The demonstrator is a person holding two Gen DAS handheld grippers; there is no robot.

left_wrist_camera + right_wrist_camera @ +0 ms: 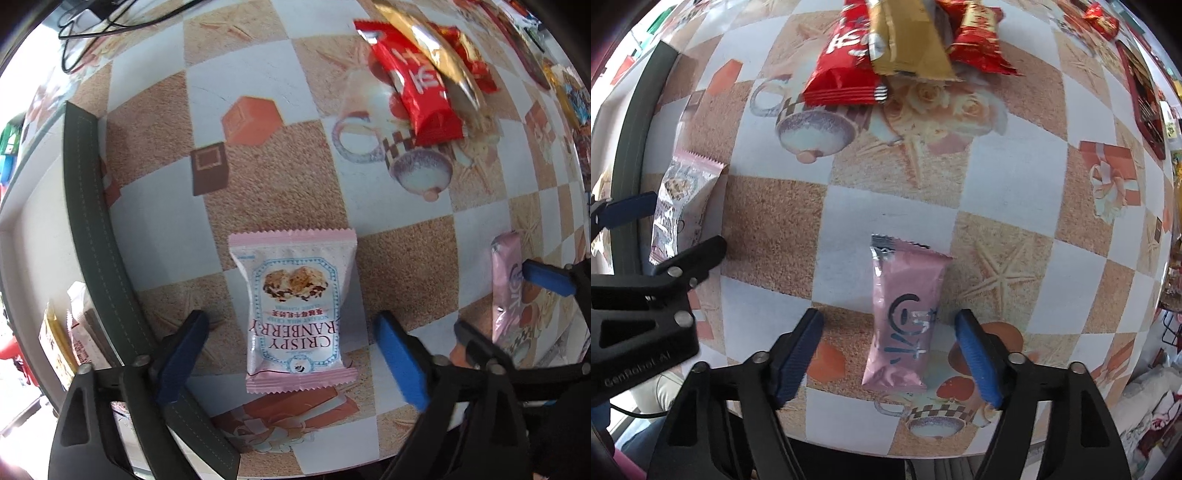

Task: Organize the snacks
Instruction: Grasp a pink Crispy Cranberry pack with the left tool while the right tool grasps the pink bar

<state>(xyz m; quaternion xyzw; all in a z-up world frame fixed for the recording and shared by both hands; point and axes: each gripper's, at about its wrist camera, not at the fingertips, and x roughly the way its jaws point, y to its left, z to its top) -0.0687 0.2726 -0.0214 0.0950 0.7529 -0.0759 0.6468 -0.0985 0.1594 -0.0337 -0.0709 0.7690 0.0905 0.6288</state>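
A pink-and-white Crispy Cranberry packet (295, 310) lies flat on the checkered tablecloth, between the spread fingers of my open left gripper (291, 358); it also shows at the left in the right wrist view (679, 206). A plain pink packet (905, 317) with dark blue writing lies between the spread fingers of my open right gripper (890, 354); it shows at the right in the left wrist view (508, 288). Neither packet is gripped. A pile of red and gold snack packets (905, 48) lies farther back on the table, also seen in the left wrist view (424, 74).
A dark green box wall (96, 229) stands along the left; snack packets (70, 339) lie inside it. More packets (1145, 96) line the table's far right. The table's front edge (849, 450) is just below my grippers. Cables (96, 22) lie at the back left.
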